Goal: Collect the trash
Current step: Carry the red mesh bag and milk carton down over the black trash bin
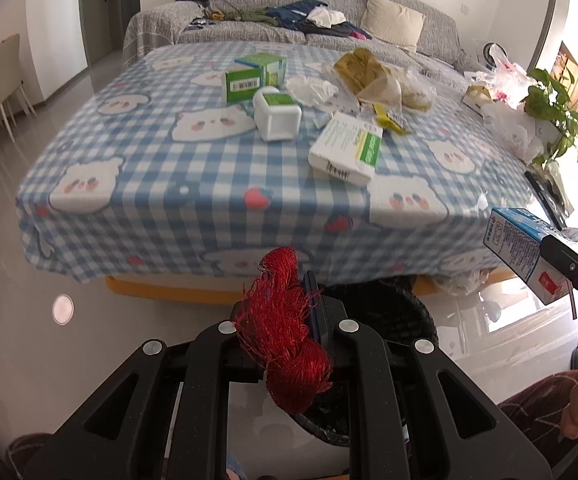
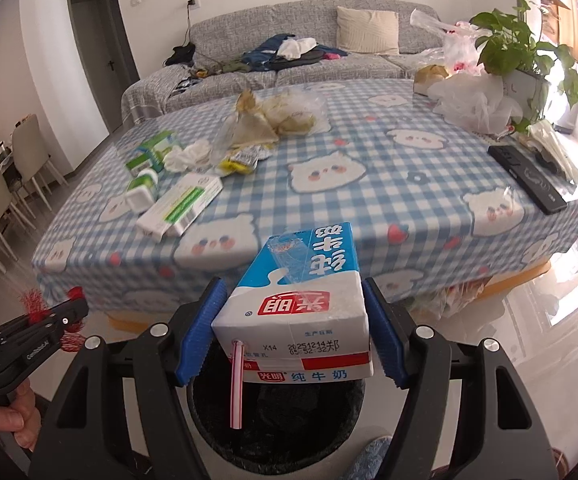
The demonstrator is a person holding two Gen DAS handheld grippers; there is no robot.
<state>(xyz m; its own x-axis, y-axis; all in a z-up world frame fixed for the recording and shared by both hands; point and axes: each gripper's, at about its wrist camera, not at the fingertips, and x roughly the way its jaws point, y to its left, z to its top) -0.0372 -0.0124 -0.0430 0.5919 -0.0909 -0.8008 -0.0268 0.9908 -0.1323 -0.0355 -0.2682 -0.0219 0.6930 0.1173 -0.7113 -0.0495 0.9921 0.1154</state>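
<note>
My left gripper (image 1: 285, 308) is shut on a crumpled red mesh net (image 1: 289, 344), held over the rim of a black waste bin (image 1: 393, 316) on the floor. My right gripper (image 2: 293, 292) is shut on a blue and white milk carton (image 2: 301, 300) with a striped straw, directly above the bin (image 2: 281, 432). On the blue checked table (image 1: 149, 184) lie green boxes (image 1: 255, 76), a white bottle (image 1: 275, 114), a white and green box (image 1: 347, 146), a tissue (image 1: 311, 90) and plastic wrappers (image 1: 381, 76). The carton (image 1: 517, 248) also shows at the right of the left wrist view.
A grey sofa (image 2: 289, 40) with clothes stands behind the table. A potted plant (image 2: 521, 60), white plastic bags (image 2: 473, 100) and a black remote (image 2: 529, 176) sit on the table's right side. Dining chairs (image 2: 9, 176) stand at the left. The floor is glossy.
</note>
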